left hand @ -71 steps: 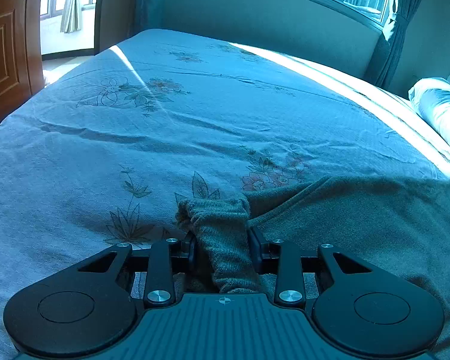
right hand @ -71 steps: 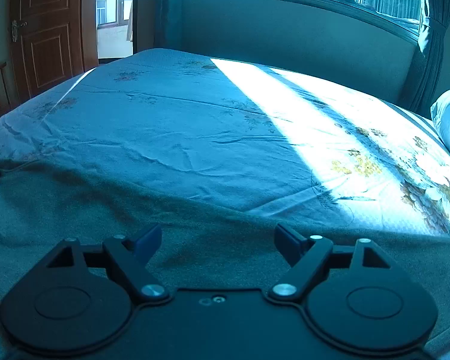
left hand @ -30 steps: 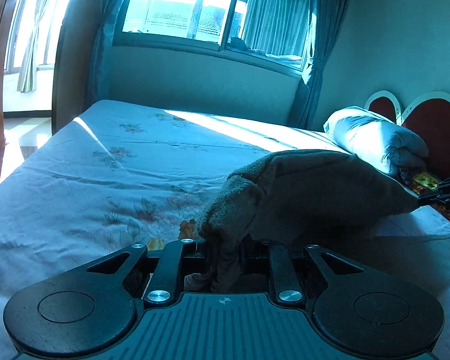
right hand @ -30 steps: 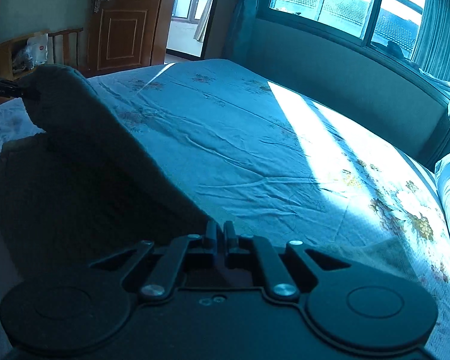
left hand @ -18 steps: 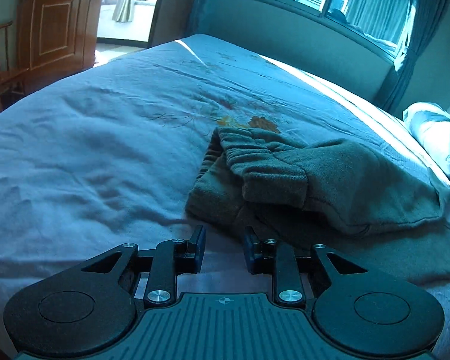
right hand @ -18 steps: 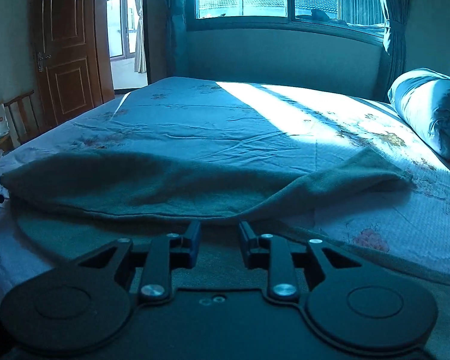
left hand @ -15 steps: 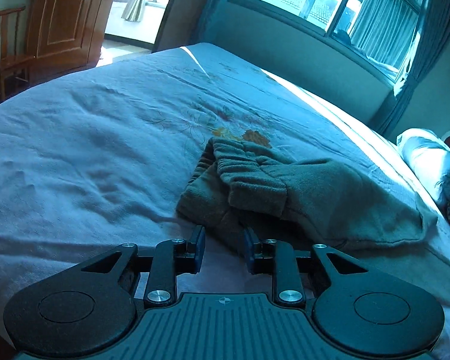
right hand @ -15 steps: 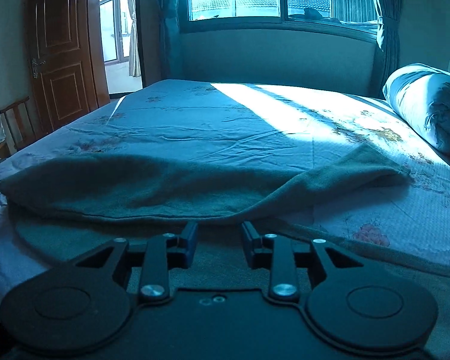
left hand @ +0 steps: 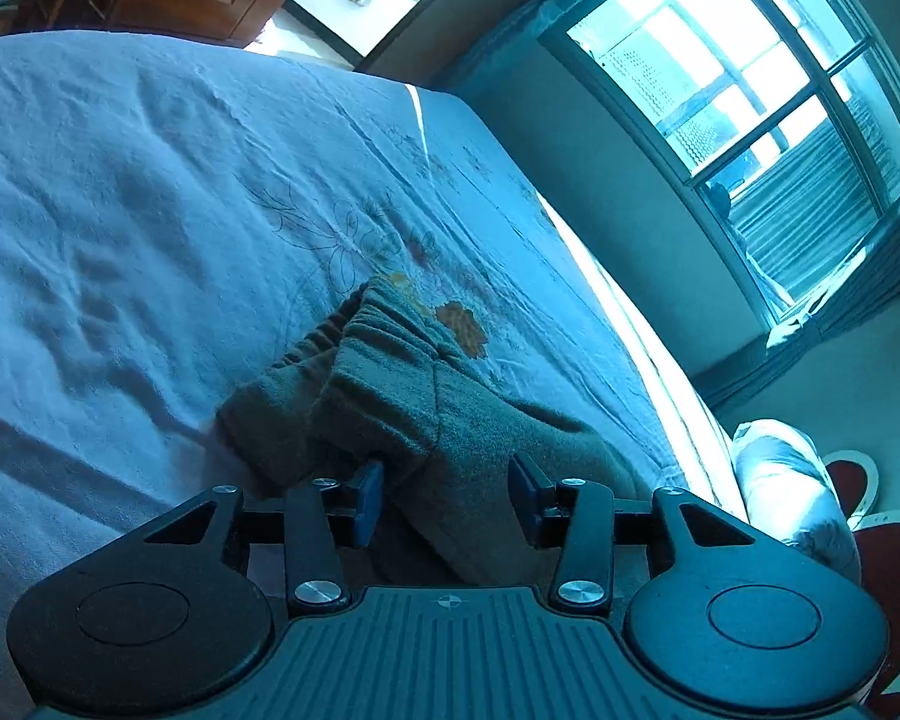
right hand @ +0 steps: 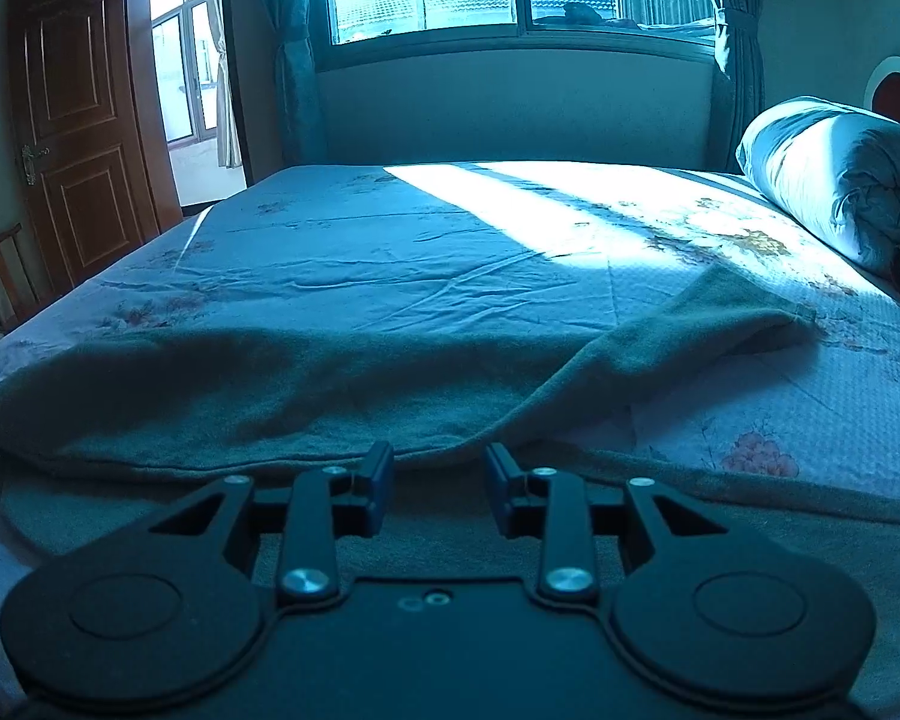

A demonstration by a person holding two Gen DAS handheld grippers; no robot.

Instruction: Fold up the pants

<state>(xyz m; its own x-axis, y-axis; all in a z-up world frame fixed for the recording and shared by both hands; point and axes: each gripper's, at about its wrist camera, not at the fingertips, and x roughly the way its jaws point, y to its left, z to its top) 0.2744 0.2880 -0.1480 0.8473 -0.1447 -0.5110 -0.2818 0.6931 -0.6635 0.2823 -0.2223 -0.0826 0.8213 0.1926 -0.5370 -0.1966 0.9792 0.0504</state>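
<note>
Your left gripper (left hand: 447, 495) was opening, its jaws astride the pants (left hand: 390, 396) bunched at centre frame without pinching them. Your right gripper (right hand: 439, 483) stood narrowly open and empty, the pants lying folded across the bed (right hand: 390, 258) just beyond.

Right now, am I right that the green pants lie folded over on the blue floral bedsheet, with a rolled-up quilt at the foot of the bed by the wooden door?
Not quite: the rolled-up quilt lies at the head of the bed, beside the red headboard, not by the wooden door, as the right wrist view shows. The green pants do lie folded over on the blue floral bedsheet.
</note>
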